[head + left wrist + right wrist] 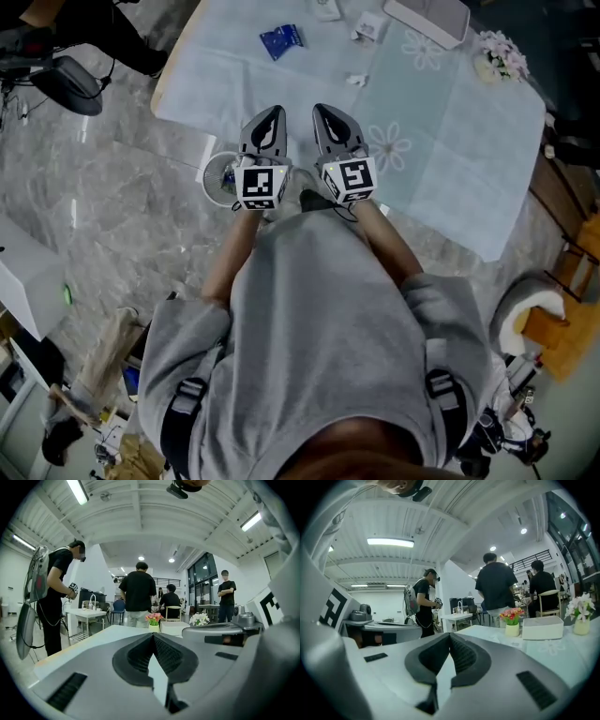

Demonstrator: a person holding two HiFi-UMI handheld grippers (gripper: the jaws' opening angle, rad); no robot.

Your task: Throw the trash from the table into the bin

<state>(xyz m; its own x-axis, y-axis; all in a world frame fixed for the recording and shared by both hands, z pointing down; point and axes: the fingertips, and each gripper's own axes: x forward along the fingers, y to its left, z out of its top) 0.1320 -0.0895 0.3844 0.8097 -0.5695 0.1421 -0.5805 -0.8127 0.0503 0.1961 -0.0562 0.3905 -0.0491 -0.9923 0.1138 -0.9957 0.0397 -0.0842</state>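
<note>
Two grippers are held side by side in front of a person (pixel 319 309) in a grey sweatshirt, both pointing out over the near edge of the table (pixel 163 80). The left gripper (pixel 271 120) has its jaws pressed together, the dark pads meeting tip to tip with nothing between them. The right gripper (pixel 328 118) is the same: jaws closed on each other, empty. The two sit close but just apart.

A pale cloth (pixel 469 159) printed with flowers covers the table. The trash lies well beyond the grippers on the far part of it: a crumpled blue wrapper (pixel 281 40) and a few white scraps (pixel 356 81) to its right, none of them touched. A white box (pixel 427 17) sits at the far edge, with white flowers (pixel 500 53) near it and pink flowers (pixel 512 615) in a small vase close by. The bin (pixel 216 178), round and white-rimmed, stands on the floor just beside the table's near edge, partly hidden behind the left gripper's marker cube. Several people (pixel 138 592) in black stand further back in the room.
</note>
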